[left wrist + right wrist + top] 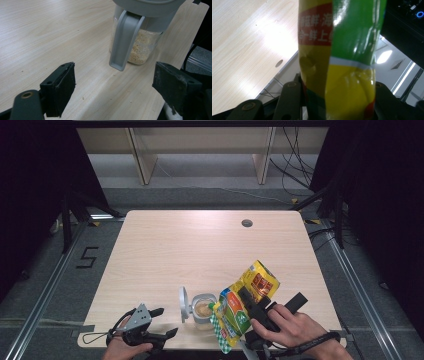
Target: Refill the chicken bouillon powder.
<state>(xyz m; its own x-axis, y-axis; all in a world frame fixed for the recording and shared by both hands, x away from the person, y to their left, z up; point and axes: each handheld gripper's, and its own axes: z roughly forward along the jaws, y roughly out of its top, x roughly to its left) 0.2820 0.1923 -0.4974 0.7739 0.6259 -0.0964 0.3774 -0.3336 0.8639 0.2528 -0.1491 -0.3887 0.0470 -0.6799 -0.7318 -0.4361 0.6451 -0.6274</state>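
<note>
Both hands low at the near edge, one gripper wide, one clamped.

The person's left hand [121, 349] comes in at the bottom left, wrapped around the left gripper [167, 322], which lies nearly level over the near edge of the worktop [165, 245] and points toward the middle; its jaws stand wide apart with nothing between them. The right hand [290, 326] reaches in from the bottom right, fingers spread over the body of the right gripper [245, 296], a strap around the wrist. That gripper angles up and leftward, its jaws pressed against both sides of a snack bag [342, 60].
</note>
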